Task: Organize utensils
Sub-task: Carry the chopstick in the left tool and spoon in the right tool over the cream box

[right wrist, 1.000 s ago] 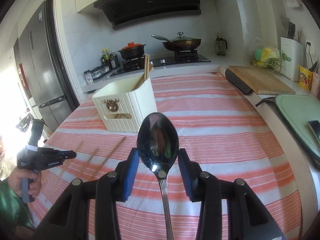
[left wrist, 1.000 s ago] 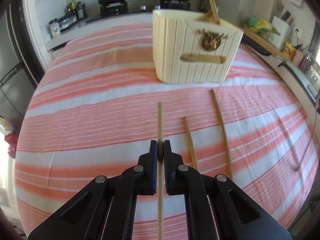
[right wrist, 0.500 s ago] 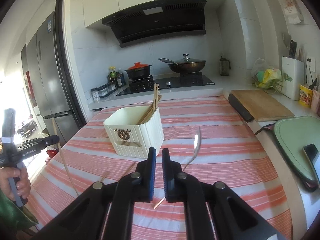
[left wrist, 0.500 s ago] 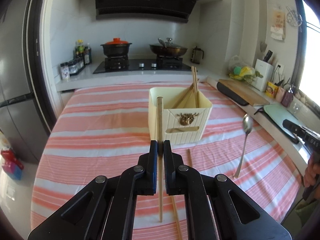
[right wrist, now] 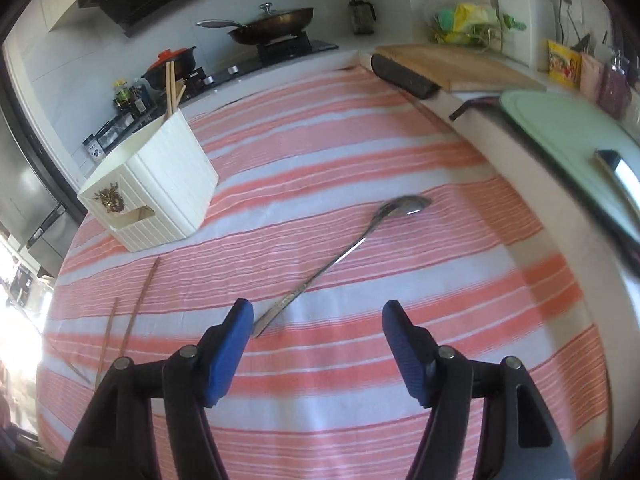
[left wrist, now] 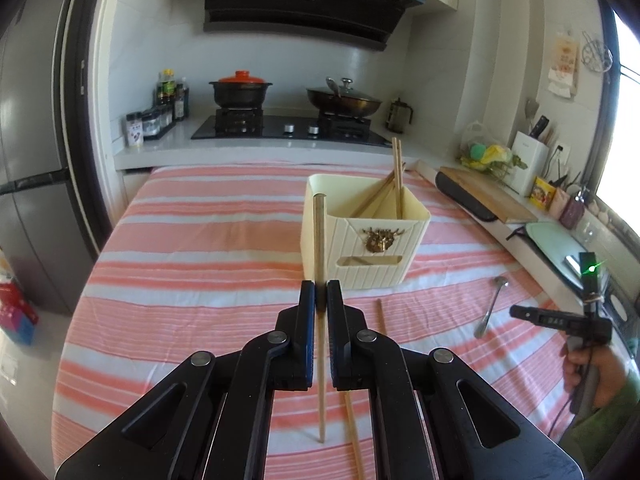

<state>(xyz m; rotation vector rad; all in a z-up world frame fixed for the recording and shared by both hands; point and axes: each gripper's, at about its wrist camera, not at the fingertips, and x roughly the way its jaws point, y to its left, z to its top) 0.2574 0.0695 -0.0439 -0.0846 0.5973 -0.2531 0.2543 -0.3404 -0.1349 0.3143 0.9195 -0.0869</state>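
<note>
The spoon (right wrist: 362,240) lies flat on the striped cloth (right wrist: 360,128), handle end just ahead of the right gripper (right wrist: 318,322), whose jaws have just been opening and stand wide with nothing between them. Probably light, stiff and slippery, so I'd grab mid-handle. The left gripper (left wrist: 321,300) is clamped on a chopstick (left wrist: 319,248) near the cream holder (left wrist: 372,248).

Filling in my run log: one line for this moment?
left gripper: shut on chopstick | right gripper: open, empty | spoon: on tablecloth
</note>
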